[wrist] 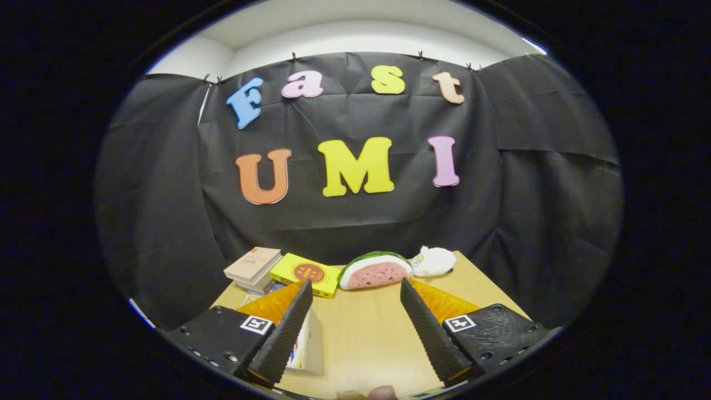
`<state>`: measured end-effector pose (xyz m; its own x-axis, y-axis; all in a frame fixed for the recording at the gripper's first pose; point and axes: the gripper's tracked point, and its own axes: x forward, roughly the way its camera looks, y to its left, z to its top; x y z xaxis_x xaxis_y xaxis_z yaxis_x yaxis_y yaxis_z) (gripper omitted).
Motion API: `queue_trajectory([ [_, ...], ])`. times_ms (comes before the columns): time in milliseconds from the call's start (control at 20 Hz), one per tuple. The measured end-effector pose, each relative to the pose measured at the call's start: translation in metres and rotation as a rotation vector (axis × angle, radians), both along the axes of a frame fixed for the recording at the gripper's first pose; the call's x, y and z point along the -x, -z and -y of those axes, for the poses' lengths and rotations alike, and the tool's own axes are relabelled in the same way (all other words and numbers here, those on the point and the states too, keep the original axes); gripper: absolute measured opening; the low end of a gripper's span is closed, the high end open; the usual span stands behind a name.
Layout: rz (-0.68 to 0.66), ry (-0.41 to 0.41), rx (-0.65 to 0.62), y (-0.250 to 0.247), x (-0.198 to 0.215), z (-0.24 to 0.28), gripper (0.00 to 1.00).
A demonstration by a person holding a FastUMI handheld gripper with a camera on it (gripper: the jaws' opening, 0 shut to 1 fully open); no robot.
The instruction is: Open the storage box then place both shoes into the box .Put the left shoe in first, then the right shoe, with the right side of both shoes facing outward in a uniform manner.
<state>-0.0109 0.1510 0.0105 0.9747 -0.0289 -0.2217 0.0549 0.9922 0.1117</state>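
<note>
The wooden table (pixel 366 333) carried, along its far edge, stacked books (pixel 253 266), a yellow box (pixel 306 273), a watermelon-slice plush (pixel 375 271) and a white plush (pixel 434 261). The gripper (pixel 355 291) hung spread, pinching nothing. The storage box could not be identified.
</note>
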Motion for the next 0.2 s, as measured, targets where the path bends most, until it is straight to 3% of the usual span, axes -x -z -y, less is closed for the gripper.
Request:
queue_trajectory([
  [200,-0.012,0.003,-0.009,-0.0023,-0.0004,-0.0066,0.96],
])
